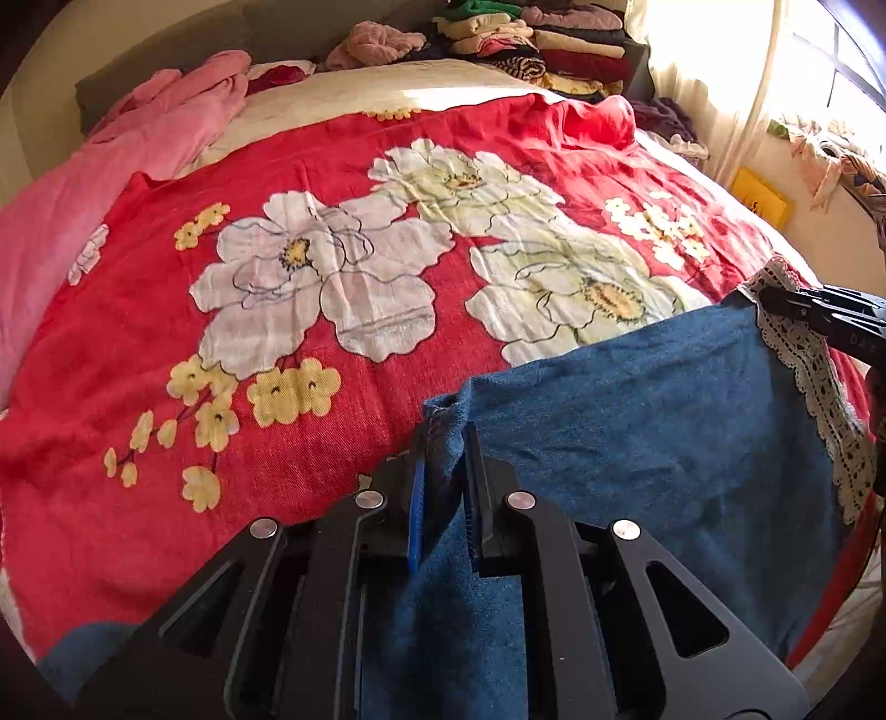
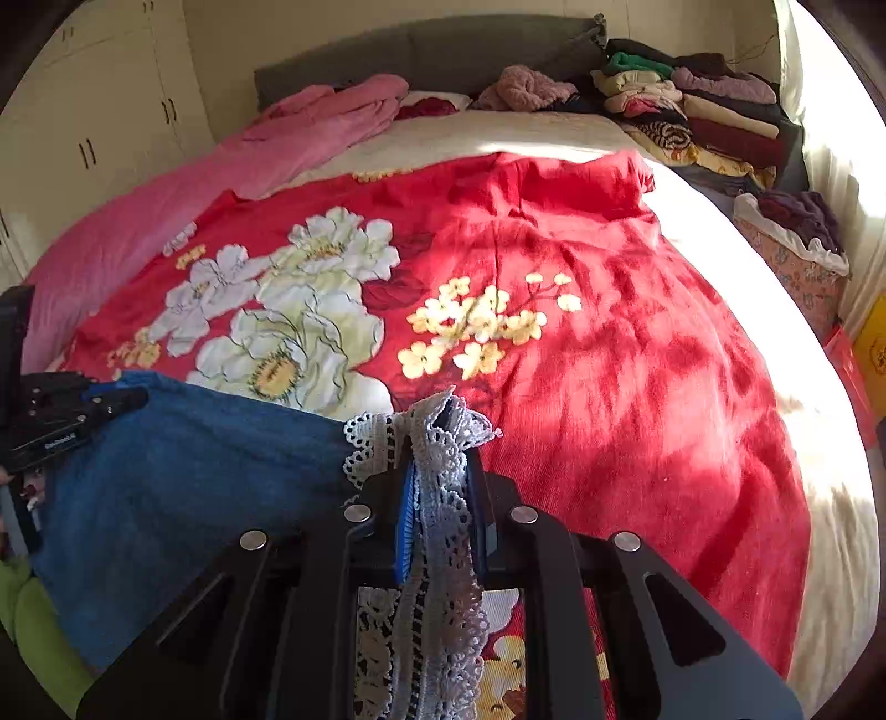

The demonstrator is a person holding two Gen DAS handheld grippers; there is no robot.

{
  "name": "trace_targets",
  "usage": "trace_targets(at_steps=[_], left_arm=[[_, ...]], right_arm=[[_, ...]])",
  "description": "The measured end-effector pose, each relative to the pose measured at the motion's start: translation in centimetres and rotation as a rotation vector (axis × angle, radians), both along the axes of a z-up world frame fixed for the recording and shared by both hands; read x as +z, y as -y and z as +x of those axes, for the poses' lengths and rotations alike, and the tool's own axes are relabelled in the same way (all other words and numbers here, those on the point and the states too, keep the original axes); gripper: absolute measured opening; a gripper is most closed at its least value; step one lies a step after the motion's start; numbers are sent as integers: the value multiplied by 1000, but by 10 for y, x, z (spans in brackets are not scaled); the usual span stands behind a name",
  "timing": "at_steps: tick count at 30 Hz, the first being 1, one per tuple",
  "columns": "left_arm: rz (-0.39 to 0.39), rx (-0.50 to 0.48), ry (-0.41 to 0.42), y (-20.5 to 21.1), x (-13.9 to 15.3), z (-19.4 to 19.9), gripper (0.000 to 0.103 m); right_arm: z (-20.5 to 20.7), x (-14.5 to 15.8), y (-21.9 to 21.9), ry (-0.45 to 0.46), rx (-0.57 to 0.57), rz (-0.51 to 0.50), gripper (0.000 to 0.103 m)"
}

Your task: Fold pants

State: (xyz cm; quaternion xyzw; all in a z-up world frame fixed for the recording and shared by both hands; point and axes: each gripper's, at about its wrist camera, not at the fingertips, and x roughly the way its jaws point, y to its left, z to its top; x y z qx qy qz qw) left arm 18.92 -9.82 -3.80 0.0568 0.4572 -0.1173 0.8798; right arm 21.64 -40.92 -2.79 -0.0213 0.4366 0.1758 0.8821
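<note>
While both tools clamp its upper edge, the blue pants lie at the near edge of the bed, over the red floral blanket. Nearest the left-wrist camera, the left tool is pinched shut on the plain blue corner of that edge. At the opposite corner, the right tool is pinched shut on the white lace trim. Between the two tools the held edge runs across the bed from side to side, while the rest of the fabric runs back toward the person. Beyond it the blanket spreads wide and bare. Farther off, a pink cover lines the left side, and stacked folded clothes stand by the grey headboard.
</note>
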Motion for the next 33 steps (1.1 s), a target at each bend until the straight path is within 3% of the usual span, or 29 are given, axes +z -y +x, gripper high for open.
trace_targets(at_steps=[3,7,13,17,21,23,26,28,30,33], left_arm=[[-3,7,3,-2,-7,0,10],[-19,18,12,-8,-1,-5,19],[-109,50,56,-29,28,-43,33],[-140,32,83,-40,43,-85,39],[-159,49,63,-55,41,-123,42],[-137,72,42,-62,34,-135,49],[-79,136,31,-74,26,-144,50],[-85,184,17,-84,21,-143,50],[-95,247,2,-97,17,-140,53],[-140,318,-27,-116,8,-137,52]], right_arm=[[2,-10,2,-12,-12,7,20],[-6,5,14,-7,-67,38,37],[-59,37,40,22,-88,148,38],[-102,36,54,-10,-81,172,38],[-135,25,61,-58,-69,174,38],[-143,19,60,-83,-64,189,38],[-144,8,58,-114,-65,190,38],[-140,-1,59,-155,-76,217,39],[-140,-9,60,-181,-77,257,39],[-143,-9,50,-187,-29,237,19]])
